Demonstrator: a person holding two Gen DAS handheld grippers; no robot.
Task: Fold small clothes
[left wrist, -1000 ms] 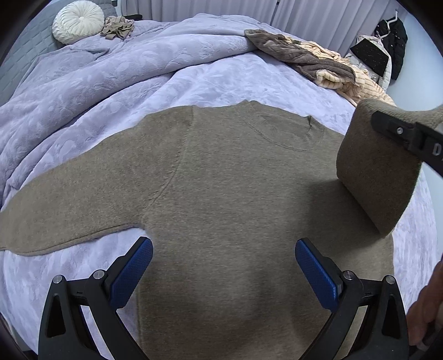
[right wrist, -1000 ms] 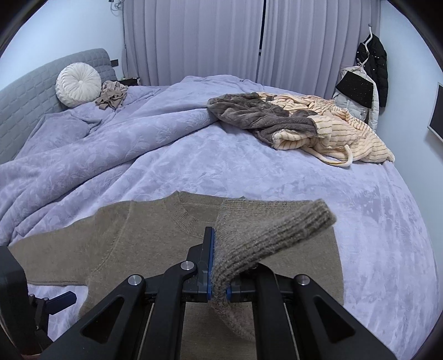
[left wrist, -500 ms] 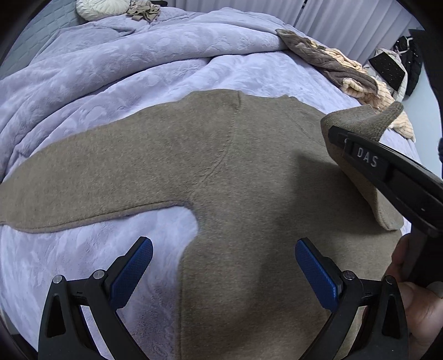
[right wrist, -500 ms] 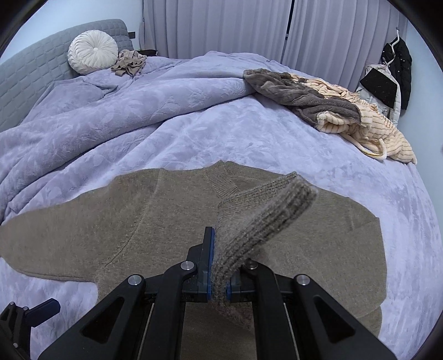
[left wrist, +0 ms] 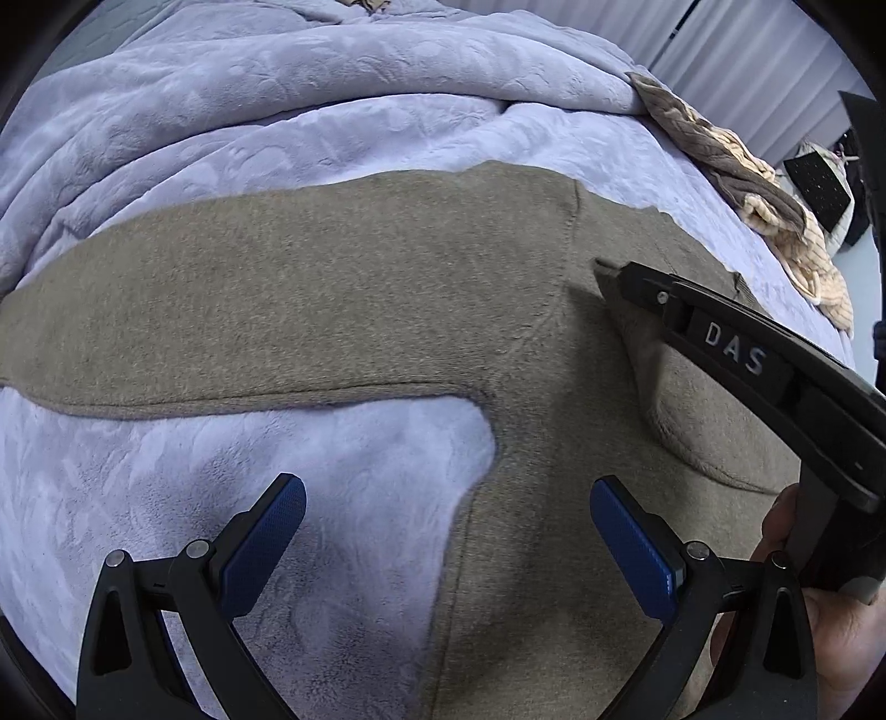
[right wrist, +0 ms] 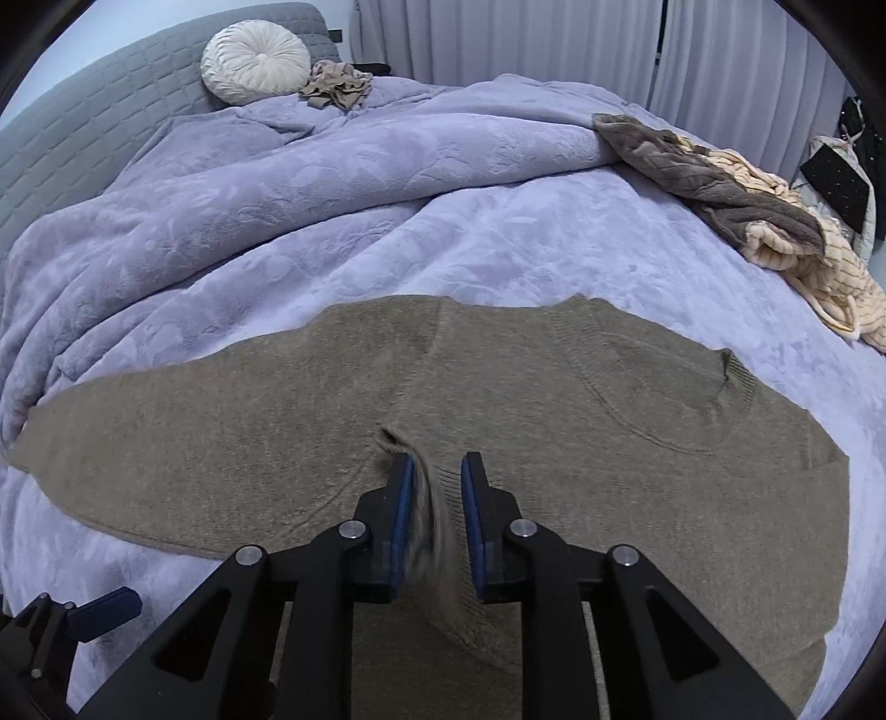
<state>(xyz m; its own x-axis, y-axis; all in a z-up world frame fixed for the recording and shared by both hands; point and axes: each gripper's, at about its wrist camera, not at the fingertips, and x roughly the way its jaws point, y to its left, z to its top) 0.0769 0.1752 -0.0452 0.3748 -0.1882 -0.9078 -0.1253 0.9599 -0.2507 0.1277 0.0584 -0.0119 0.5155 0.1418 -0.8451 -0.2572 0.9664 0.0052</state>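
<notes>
Bedroom: pale grey pleated curtains [right wrist: 526,39] behind a bed spread with a lavender embossed plush bedspread [right wrist: 343,183]; grey quilted headboard [right wrist: 83,111] at the far left.

Task item: taupe knitted long-sleeved sweater [right wrist: 554,399], laid flat on the bedspread at the near side. One sleeve lay folded across the sweater's body; its ribbed cuff [right wrist: 429,515] stood between the pads of the right gripper [right wrist: 434,471], whose jaws were opening, the cuff touching only the left-hand pad. The other sleeve stretched straight out from the sweater, its end cut off by the frame edge in the left wrist view.

Left gripper [left wrist: 446,545]: jaws wide apart, empty, hovering over the sweater's side seam below the armpit.

Hidden or unclear: sweater's hem lay under both grippers, unseen. A hand [left wrist: 830,626] was only partly seen at the frame corner. Dark hanging garments [right wrist: 841,171] far right of the sweater were too small to make out.

Open room: bare bedspread on both sides of the sweater and beyond its collar.

Other items, all well apart from the sweater: round cream pleated cushion [right wrist: 256,54] against the headboard; crumpled beige cloth [right wrist: 338,86] beside it; heap of brown and cream striped clothes [right wrist: 747,205] at the far right edge.
</notes>
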